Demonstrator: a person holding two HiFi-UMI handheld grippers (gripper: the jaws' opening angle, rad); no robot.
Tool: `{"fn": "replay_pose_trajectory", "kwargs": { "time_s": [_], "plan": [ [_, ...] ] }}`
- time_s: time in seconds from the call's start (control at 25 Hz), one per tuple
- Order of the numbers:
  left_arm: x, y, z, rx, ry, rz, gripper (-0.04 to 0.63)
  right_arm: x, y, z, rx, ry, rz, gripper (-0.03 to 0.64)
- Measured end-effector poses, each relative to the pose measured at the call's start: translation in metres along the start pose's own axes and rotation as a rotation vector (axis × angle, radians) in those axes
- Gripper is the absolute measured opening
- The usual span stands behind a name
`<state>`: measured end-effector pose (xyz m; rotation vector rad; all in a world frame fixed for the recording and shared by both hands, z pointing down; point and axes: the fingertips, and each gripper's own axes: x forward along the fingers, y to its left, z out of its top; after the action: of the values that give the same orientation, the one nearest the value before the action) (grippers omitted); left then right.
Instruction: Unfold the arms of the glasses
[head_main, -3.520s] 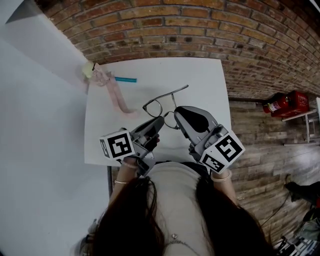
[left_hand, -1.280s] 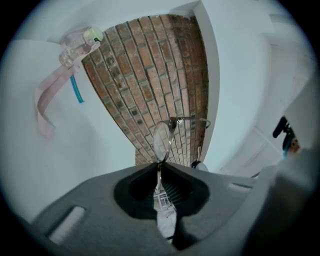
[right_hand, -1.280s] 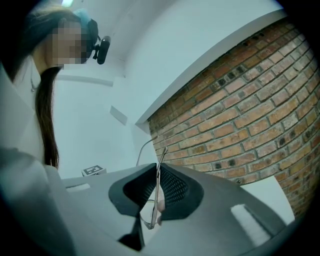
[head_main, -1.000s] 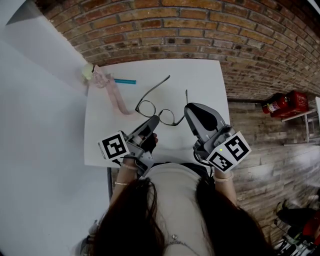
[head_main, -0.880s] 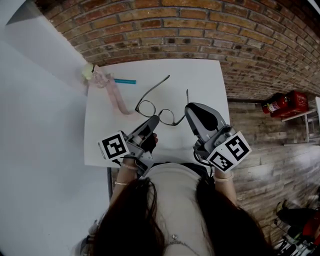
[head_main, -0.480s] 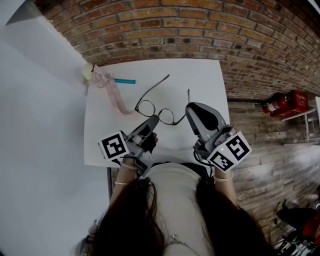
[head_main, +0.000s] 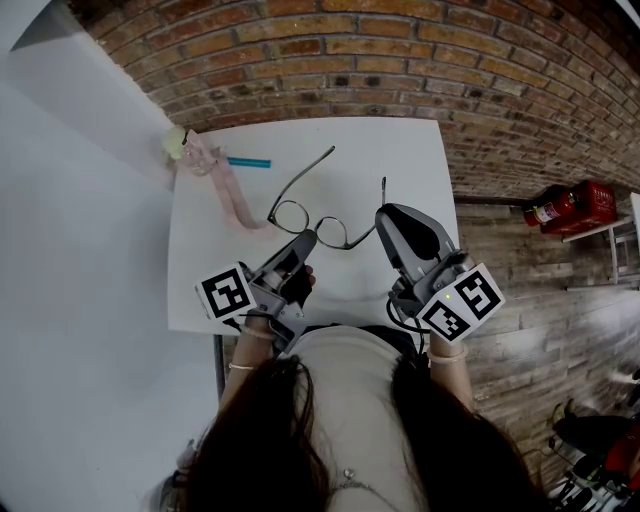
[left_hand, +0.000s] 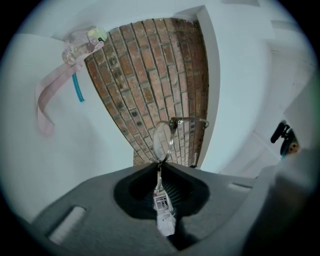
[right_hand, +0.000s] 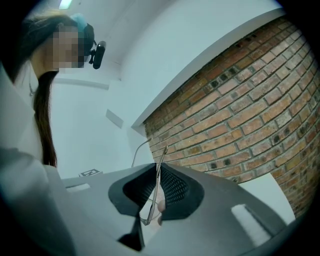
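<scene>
Thin dark metal-rimmed glasses hang above the white table, held from both sides. My left gripper is shut on the rim of the left lens, which stands up out of its jaws. My right gripper is shut on the right arm of the glasses near the hinge. That arm points away from me. The left arm angles out toward the far side of the table. Both arms stand out from the front.
A pink strap with a clear piece at its end lies at the table's far left, beside a teal pen. A brick wall runs behind the table. A red extinguisher sits on the floor at right.
Since 3.5 s ago both arms have swung out from the front. In the last second my right gripper has drifted slightly right, taking the right arm further out.
</scene>
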<state>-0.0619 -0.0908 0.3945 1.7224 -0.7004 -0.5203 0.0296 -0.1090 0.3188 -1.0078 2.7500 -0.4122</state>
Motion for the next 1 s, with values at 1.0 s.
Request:
{"fn": "replay_pose_trajectory", "kwargs": {
  "time_s": [1.0],
  "plan": [
    [-0.0032,-0.0016,0.0052,-0.024,-0.034,-0.038,0.026,-0.0045,-0.0067,-0.0007,0.018,-0.009,-0.016,0.035]
  ]
}}
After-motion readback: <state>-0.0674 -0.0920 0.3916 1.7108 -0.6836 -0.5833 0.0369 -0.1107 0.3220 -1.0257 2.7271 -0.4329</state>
